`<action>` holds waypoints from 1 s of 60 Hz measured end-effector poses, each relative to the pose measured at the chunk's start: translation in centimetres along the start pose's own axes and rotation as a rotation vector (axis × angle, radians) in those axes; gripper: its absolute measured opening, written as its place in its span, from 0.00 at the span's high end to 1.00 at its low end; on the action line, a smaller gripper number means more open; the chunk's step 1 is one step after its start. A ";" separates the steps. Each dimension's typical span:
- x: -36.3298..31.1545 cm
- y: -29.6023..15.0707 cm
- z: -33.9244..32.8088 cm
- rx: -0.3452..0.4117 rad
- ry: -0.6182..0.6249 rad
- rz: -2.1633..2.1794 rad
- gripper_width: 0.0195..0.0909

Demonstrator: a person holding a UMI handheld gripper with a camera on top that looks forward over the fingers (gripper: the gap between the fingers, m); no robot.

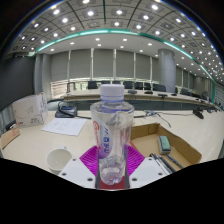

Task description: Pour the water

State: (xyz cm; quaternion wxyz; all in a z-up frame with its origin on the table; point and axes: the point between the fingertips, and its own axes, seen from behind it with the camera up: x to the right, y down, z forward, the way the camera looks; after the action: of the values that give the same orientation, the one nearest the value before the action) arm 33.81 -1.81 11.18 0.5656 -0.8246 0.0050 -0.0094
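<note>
Bottle [111, 135] in claw [112, 170], cup [59, 160] beside.

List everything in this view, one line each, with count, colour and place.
Clear plastic water bottle with white cap: one, upright between the claw's pads.
White paper cup: one, on the table beside the bottle.
White paper sheets: a few, on the table beyond the cup.
Pale beige table: one, under everything.
Black office chairs: a row, along the far desks.
Claw: one, magenta pads closed on the bottle's lower body.
</note>
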 end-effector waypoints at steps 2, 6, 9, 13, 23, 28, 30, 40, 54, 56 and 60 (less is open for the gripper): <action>0.2 0.9 0.7 -0.012 0.004 0.013 0.81; 0.6 2.8 0.6 -0.039 0.014 0.015 0.80; 0.5 2.9 0.3 -0.009 0.014 0.011 0.80; 0.4 2.9 0.3 -0.002 0.018 0.000 0.74; 0.7 3.2 0.2 -0.036 0.045 0.000 0.52; 0.5 4.1 -0.2 -0.100 0.049 0.014 0.14; 0.5 4.3 -0.2 -0.119 0.050 0.019 0.07; -0.3 3.4 -4.3 -0.168 0.096 -0.017 0.07; -5.3 1.1 -14.1 -0.253 0.128 0.000 0.07; -6.2 1.0 -15.8 -0.274 0.139 0.007 0.07; -8.2 0.7 -19.2 -0.311 0.143 0.019 0.07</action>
State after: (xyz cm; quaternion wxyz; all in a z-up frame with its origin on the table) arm 25.19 -19.82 17.31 0.4294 -0.8994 0.0545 -0.0617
